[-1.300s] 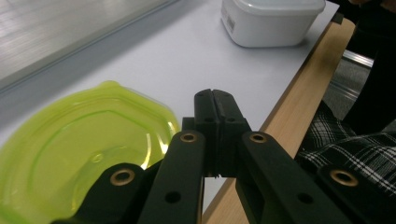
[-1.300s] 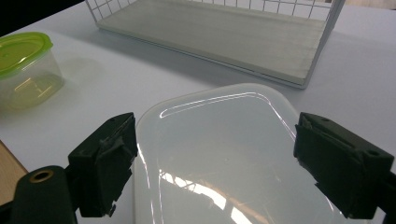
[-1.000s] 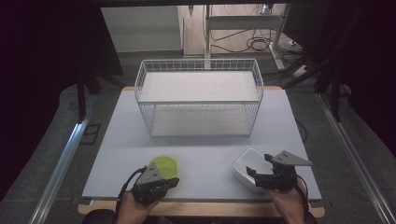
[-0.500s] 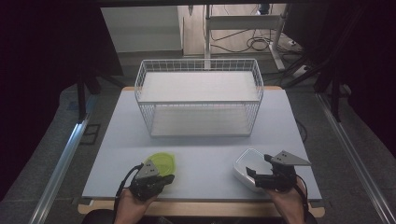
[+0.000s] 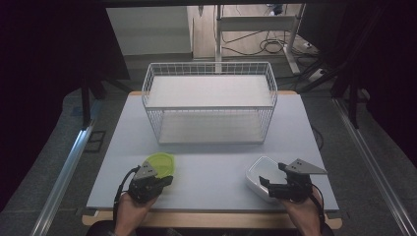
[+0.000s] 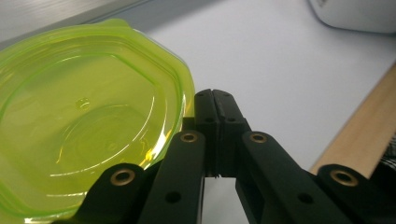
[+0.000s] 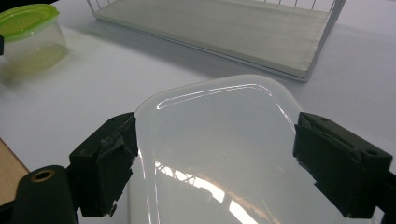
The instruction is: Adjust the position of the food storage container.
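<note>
Right now the right gripper [image 7: 215, 163] has its jaws spread wide on either side of the white box [image 7: 219, 154], whose long axis runs straight ahead between them toward the basket [image 5: 210, 103]. The left gripper [image 6: 215, 105] has its jaws pressed together on nothing, just beside the green tub [image 6: 79, 121], which sits to their left on the counter [image 5: 211, 167]. Since a second ago the left gripper has edged up closer to the tub; the right one has barely shifted.
</note>
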Available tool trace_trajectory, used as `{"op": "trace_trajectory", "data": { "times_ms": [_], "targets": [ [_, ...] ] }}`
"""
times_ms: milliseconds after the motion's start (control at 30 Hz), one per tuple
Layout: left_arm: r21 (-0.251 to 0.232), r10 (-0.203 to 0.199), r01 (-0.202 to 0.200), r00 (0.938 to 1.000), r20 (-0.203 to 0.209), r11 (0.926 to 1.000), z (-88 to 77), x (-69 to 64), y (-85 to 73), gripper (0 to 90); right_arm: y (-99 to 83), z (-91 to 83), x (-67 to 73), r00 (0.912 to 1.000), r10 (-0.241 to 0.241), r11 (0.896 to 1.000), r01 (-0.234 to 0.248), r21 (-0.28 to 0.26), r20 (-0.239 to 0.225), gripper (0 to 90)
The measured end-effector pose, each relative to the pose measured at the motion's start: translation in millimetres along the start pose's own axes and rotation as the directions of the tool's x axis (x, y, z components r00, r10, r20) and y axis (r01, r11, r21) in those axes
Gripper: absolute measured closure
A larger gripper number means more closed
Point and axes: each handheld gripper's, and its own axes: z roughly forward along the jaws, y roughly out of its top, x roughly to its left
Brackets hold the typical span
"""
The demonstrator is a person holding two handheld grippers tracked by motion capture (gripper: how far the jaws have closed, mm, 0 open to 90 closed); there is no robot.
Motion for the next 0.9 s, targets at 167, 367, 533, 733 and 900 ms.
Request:
{"op": "trace_trajectory", "data": {
  "times_ms": [167,367,533,733,900],
  "targets": [
    [-0.005,-0.024,0.024,0.9989,-0.039,0.9997,-3.4,15.1,-0.9,89.9,0.0,-0.2,-0.3,1.0,0.0,1.0,0.0,-0.001,0.001,14.3],
    [-0.022,-0.063,0.062,0.9934,-0.095,0.9979,-8.3,33.8,-2.2,89.9,-0.1,-0.3,-0.6,1.0,-0.002,1.0,0.002,0.0,0.002,14.6],
    [-0.061,-0.063,0.059,0.9952,-0.075,0.9964,-12.7,32.6,-2.0,89.8,0.0,-1.1,-1.7,1.0,0.002,1.0,-0.002,0.0,0.006,16.1],
    [-0.08,-0.009,0.006,0.9992,-0.038,0.9968,-11.8,15.2,0.4,89.7,1.6,-10.1,-6.9,0.9996,0.01,1.0,-0.01,-0.006,0.027,28.3],
    [-0.087,0.026,-0.027,0.9996,-0.007,0.9959,-8.0,2.7,1.6,88.9,1.7,-25.1,-17.0,0.9966,0.038,0.999,-0.037,-0.013,0.074,47.6]
  ]
}}
